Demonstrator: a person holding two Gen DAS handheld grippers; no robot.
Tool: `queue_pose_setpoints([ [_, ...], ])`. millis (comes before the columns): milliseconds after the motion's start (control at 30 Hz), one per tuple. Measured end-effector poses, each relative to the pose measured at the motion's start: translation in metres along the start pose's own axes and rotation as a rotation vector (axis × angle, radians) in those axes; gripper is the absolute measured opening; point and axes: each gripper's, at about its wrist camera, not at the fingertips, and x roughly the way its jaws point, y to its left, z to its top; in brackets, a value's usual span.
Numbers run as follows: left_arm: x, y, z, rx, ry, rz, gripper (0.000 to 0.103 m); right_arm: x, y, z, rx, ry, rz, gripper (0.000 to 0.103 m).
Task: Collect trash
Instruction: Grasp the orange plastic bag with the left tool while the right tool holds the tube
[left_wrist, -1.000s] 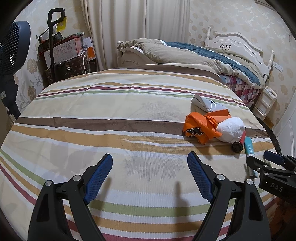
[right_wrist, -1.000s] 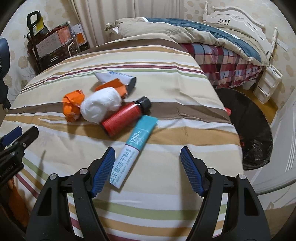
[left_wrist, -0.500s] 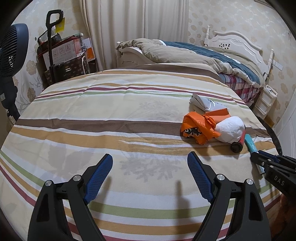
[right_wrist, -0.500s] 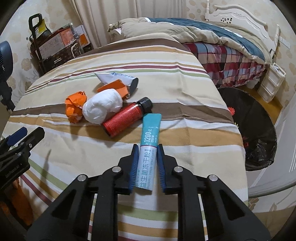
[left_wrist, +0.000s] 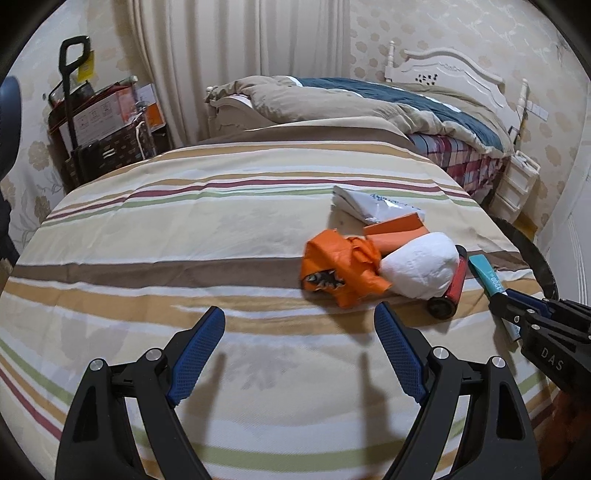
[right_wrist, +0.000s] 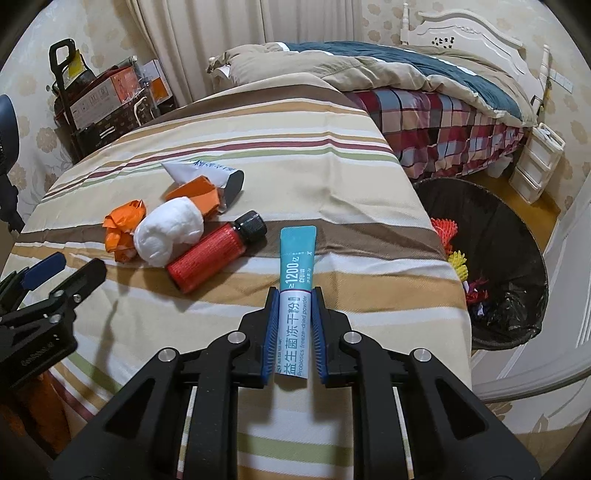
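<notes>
We've got the right gripper clamped on the long teal-and-white probiotics powder sachet — the blue pads squeeze its white lower half from both sides, and the teal top end sticks out forward past the fingertips, lying over the striped bedspread. From the left wrist view the same sachet pokes out of the right gripper at the far right edge, just beside the trash pile.

The left gripper hangs over a bare part of the striped bedspread with its jaws spread wide and nothing between them. The pile sits ahead of it and off to the right, apart from its fingertips.

The rest of the trash is bunched together on the bedspread: a crumpled orange plastic wrapper, touching a wadded white paper ball, and right against that a small red bottle with a black cap lying on its side. Behind those there's a flat orange packet and a white squeezed tube with a dark cap.

Off the right edge of the bed, on the floor, stands a black-lined trash bin — some bright orange and yellow bits are already inside it.
</notes>
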Motion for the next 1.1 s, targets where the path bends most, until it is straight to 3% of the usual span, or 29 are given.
queue_pose_setpoints([
  [367, 0.02, -0.003, 0.014, -0.03, 0.029, 0.021, 0.083, 0.005, -0.007, 0.005, -0.01, -0.009, 0.025, 0.017],
  [600, 0.025, -0.011, 0.022, -0.011, 0.003, 0.017, 0.082, 0.006, -0.007, 0.006, -0.02, -0.013, 0.024, 0.017],
  [800, 0.032, -0.014, 0.024, 0.008, 0.036, -0.026, 0.05, 0.006, -0.006, 0.007, -0.022, -0.013, 0.025, 0.018],
  [1100, 0.023, -0.008, 0.02, -0.014, 0.009, -0.04, 0.048, 0.005, -0.004, 0.007, -0.028, -0.018, 0.023, 0.017],
])
